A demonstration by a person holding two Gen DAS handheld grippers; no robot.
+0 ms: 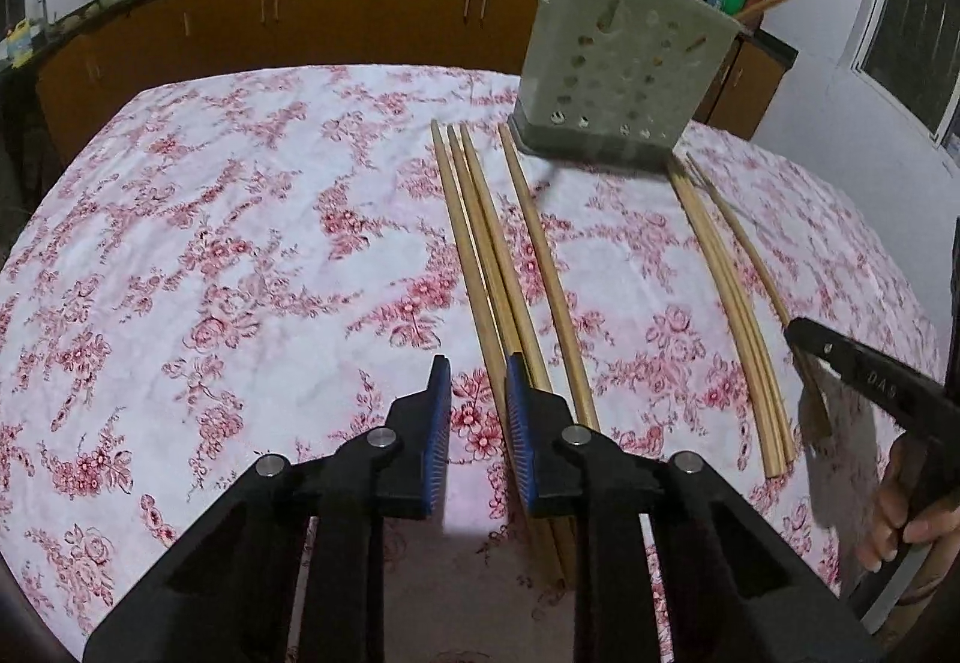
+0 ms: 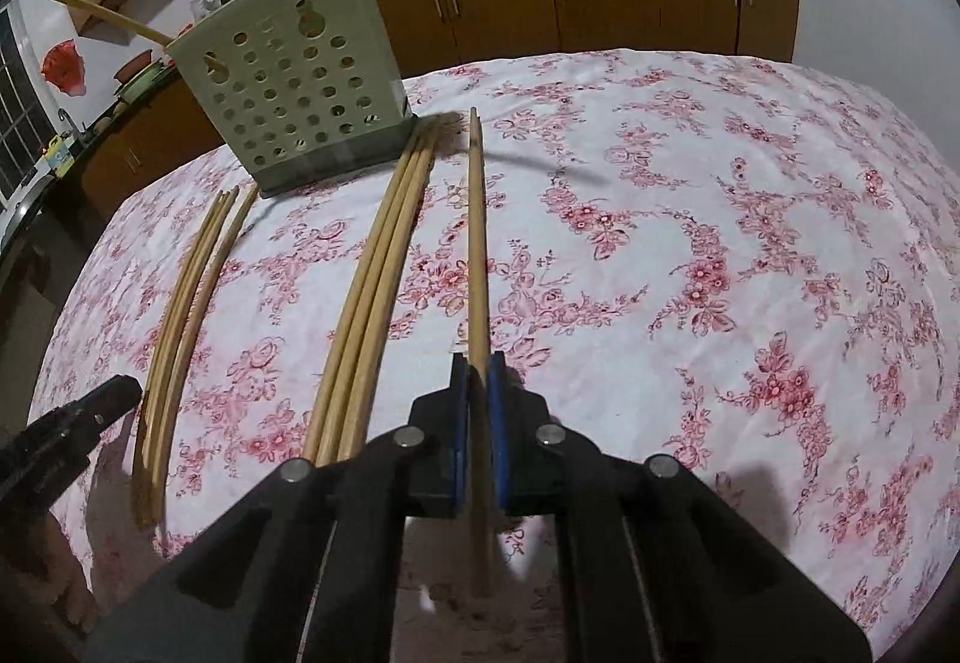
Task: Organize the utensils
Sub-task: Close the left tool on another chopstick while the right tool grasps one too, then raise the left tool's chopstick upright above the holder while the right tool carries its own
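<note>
Right tool (image 2: 478, 381) gripping chopstick (image 2: 477, 243), holder (image 2: 300, 81) holding chopsticks

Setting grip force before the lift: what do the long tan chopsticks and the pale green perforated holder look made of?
The long tan chopsticks look like bamboo or wood: matte, faintly grained, no shine. The pale green perforated holder looks like moulded plastic: uniform colour, clean round holes. The right gripper pinches one chopstick.

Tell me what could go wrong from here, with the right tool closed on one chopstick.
1. The right tool grips the single chopstick near its end, so the long free part may swing or slip out.
2. The perforated holder already holds sticks, so the tip may snag on them or its rim.
</note>
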